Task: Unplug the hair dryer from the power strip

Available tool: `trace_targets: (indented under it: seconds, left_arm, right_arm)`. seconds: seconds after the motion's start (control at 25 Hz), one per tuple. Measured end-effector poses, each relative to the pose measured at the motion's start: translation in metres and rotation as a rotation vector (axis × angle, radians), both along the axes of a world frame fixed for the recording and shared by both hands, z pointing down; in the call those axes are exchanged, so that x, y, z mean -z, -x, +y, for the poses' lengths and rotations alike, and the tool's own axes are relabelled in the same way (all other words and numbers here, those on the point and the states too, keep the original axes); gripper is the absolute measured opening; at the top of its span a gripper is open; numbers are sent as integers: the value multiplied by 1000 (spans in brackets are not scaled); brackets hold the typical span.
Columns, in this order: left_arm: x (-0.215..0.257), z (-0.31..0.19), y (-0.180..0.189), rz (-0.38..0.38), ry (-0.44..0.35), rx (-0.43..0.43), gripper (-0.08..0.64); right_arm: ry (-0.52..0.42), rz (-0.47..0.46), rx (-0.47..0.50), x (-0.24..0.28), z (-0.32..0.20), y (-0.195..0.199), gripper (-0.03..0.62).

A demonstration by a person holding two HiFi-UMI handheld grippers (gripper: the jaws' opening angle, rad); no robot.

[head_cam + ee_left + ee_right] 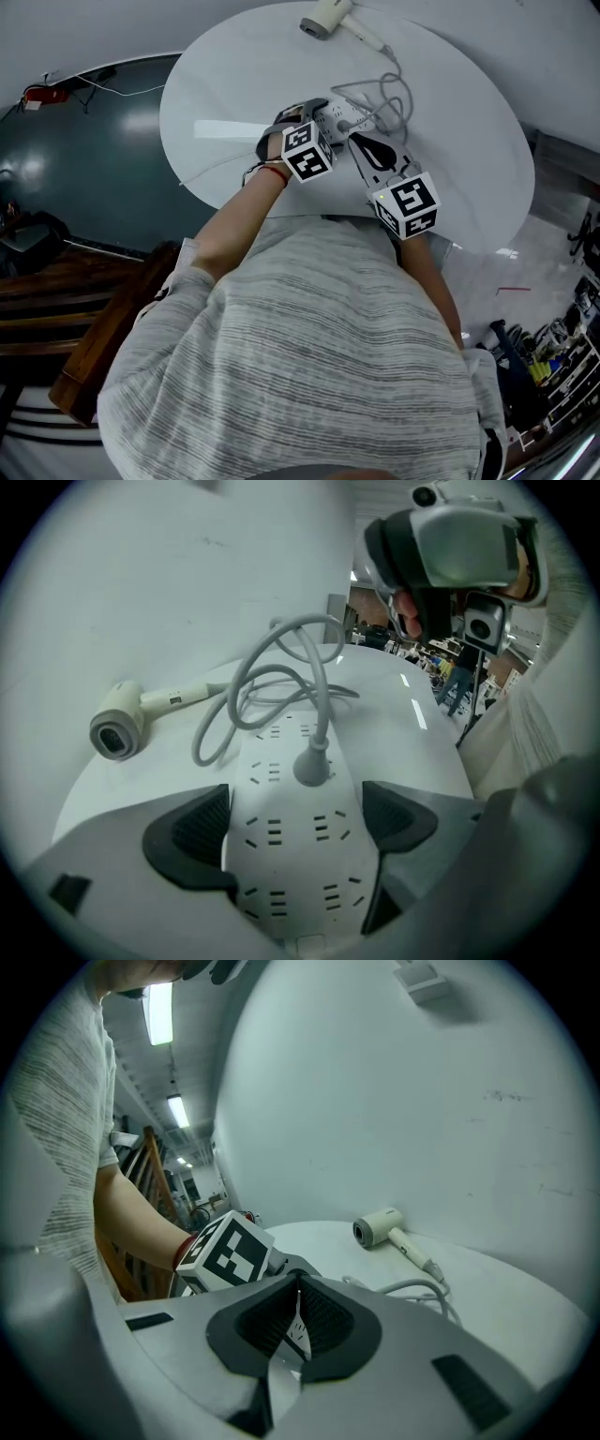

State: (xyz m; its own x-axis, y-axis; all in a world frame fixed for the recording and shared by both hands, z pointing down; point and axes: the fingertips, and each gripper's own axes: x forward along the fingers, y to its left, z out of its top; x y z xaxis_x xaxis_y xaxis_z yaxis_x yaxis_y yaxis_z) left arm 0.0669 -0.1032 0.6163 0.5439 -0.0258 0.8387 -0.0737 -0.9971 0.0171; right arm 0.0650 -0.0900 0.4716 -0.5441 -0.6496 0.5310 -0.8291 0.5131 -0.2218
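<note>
Head view looks down over the person's grey striped shirt, with both forearms reaching forward and close together onto a round white table. The left forearm, with a red band at the wrist, angles in from the left. The right forearm comes up from below and ends just beside it. In the left gripper view, the left gripper is clamped across the near end of the white power strip, one dark pad against each long side, and the strip lies flat on the table. A grey plug sits in a socket just beyond the jaws. Its grey cable rises and coils in loose loops across the far end of the strip. It runs on to the cream hair dryer, which lies on its side near the table's far edge, well apart from the strip. In the right gripper view, the right gripper is closed with its pad tips meeting. Only a thin white sliver shows through the slit below them, and nothing is gripped. It hangs just beside the left gripper's marker cube. The looped cable lies between it and the dryer. A plain pale wall rises behind the table.
</note>
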Motion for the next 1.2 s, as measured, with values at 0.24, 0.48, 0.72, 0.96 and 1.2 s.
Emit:
trace_targets:
  seconds: [0.24,0.48,0.72,0.96,1.2]
  left_arm:
    - [1,26,-4,3,-11,-18,437]
    - [1,28,-5,6,-7,-12,437]
    - [1,28,-7,11,-14,-10,437]
    - [1,27,-7,14,-19,-6,437]
    - [0,28,-6,20,-19,-6,439]
  right_arm:
    - [60,151,103,-16,18,1,28]
    - [232,166,81,-49,39,-10,28]
    - [279,235,90,-77,28,-14,32]
    - [281,366,159,-95,19,-4,107]
    - [279,456,182,-102,15,-4,79]
